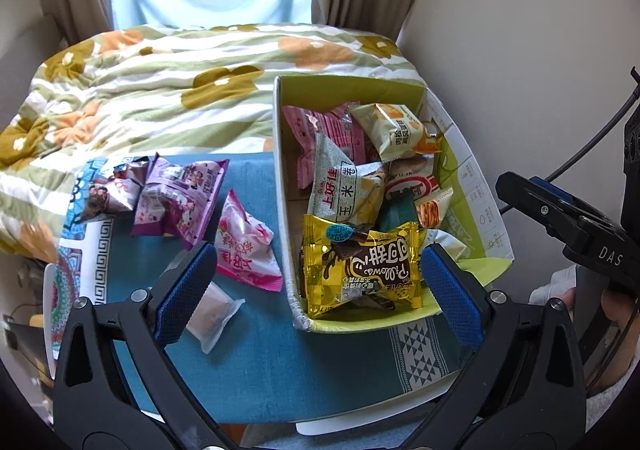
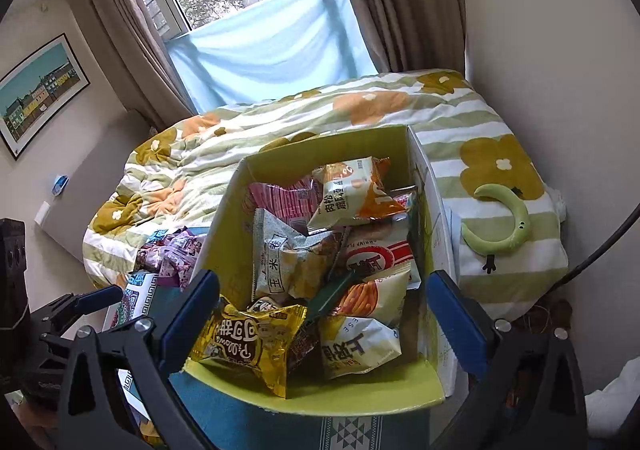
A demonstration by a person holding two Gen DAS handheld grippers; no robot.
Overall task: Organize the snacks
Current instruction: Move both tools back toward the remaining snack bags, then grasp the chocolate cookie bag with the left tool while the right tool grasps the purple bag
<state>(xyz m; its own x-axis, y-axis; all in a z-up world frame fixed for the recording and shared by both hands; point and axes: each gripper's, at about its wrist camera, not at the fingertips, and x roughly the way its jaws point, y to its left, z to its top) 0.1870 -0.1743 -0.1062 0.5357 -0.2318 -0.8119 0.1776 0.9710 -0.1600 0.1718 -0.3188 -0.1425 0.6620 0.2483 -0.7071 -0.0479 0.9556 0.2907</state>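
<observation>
A green-lined cardboard box (image 1: 280,178) (image 2: 224,218) on the blue tablecloth holds several snack packs, with a yellow pack (image 1: 360,270) (image 2: 248,342) at its near end. My left gripper (image 1: 320,286) is open and empty above the box's near left corner. On the cloth left of the box lie a pink pack (image 1: 248,250), a clear-wrapped small cake (image 1: 214,312), purple packs (image 1: 180,198) (image 2: 176,254) and a small dark pack (image 1: 108,194). My right gripper (image 2: 324,314) is open and empty over the box's near end; it also shows in the left wrist view (image 1: 560,218).
The blue tablecloth (image 1: 280,370) covers a small table against a bed with a flowered duvet (image 1: 160,90) (image 2: 280,122). A green curved pillow (image 2: 504,222) lies on the bed right of the box. A wall is close on the right, curtains and window behind.
</observation>
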